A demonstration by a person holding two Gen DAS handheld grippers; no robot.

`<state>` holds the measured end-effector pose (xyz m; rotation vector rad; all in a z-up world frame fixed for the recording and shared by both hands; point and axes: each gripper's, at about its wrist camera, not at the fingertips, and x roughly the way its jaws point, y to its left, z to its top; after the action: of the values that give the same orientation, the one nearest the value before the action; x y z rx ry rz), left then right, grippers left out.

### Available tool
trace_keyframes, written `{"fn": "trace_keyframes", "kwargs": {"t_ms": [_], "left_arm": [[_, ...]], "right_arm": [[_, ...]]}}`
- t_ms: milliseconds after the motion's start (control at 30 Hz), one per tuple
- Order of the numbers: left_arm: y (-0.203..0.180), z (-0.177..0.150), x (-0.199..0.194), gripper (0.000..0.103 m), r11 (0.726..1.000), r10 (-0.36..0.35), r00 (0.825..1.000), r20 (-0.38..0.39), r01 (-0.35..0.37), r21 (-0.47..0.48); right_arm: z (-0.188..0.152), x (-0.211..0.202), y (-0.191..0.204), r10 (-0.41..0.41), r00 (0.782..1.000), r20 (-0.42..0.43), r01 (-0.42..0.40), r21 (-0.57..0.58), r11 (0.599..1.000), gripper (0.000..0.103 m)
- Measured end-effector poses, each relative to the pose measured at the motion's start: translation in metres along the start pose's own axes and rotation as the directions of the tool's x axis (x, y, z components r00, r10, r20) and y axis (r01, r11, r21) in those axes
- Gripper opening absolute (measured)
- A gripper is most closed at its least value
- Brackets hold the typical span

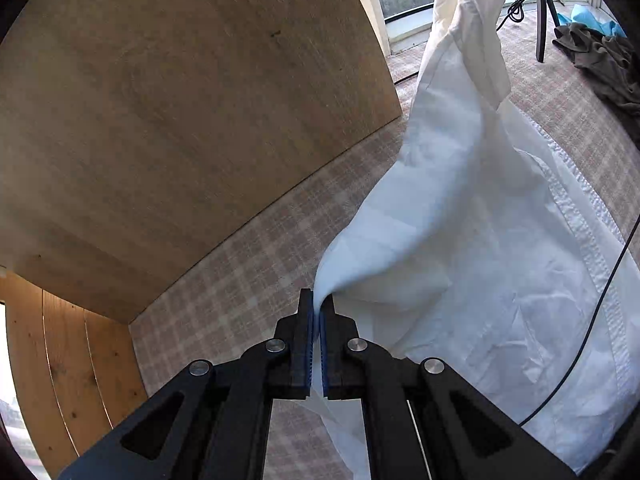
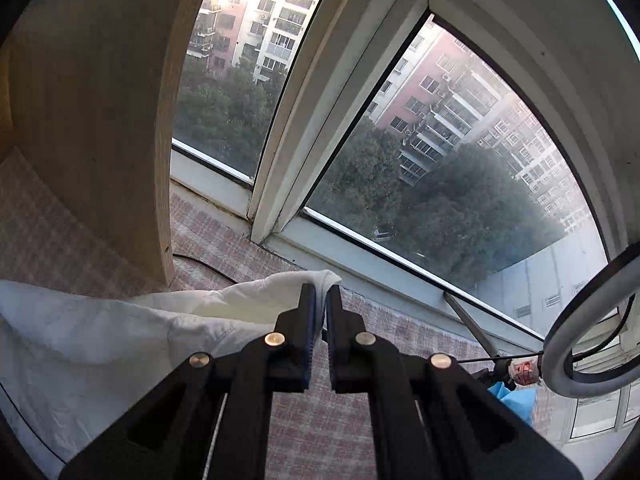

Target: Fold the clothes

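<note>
A white garment lies spread over the checked cloth surface and rises in a twisted band to the top edge of the left wrist view. My left gripper is shut on one bunched corner of it, the fabric pinched between the blue pads. In the right wrist view my right gripper is shut on another corner of the white garment, which trails off to the left and down onto the surface. Both grippers point steeply down, close above the surface.
A wooden panel stands along the left. A dark crumpled garment, a blue cloth and a tripod sit at the far right. A black cable crosses the garment. A window and a ring light lie ahead of the right gripper.
</note>
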<state>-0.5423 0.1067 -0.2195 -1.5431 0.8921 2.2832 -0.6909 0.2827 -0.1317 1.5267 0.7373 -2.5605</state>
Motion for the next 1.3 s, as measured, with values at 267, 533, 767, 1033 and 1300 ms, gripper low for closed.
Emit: {"fn": "trace_keyframes", "kwargs": {"t_ms": [267, 533, 767, 1033, 1300], "left_arm": [[0.021, 0.004, 0.011, 0.017, 0.999, -0.014, 0.999, -0.029, 0.012, -0.039], [0.064, -0.033, -0.022, 0.025, 0.982, -0.099, 0.995, 0.034, 0.103, -0.156], [0.065, -0.112, -0.048, 0.03, 0.963, -0.139, 0.99, 0.02, 0.139, -0.231], [-0.031, -0.198, -0.019, 0.03, 0.932, -0.301, 0.95, -0.08, 0.275, -0.237], [-0.066, -0.204, -0.021, 0.041, 0.918, -0.339, 0.94, -0.032, 0.323, -0.231]], "right_arm": [[-0.015, -0.016, -0.032, 0.209, 0.977, -0.038, -0.204, 0.104, 0.973, 0.01], [-0.107, -0.083, -0.042, 0.324, 0.943, 0.078, -0.33, 0.076, 0.941, 0.026], [-0.256, -0.088, 0.007, 0.408, 0.913, -0.013, -0.403, 0.144, 0.904, 0.026], [-0.324, -0.084, 0.062, 0.518, 0.854, -0.058, -0.493, 0.23, 0.839, 0.026], [-0.326, -0.089, 0.13, 0.566, 0.817, -0.115, -0.554, 0.119, 0.824, 0.026]]}}
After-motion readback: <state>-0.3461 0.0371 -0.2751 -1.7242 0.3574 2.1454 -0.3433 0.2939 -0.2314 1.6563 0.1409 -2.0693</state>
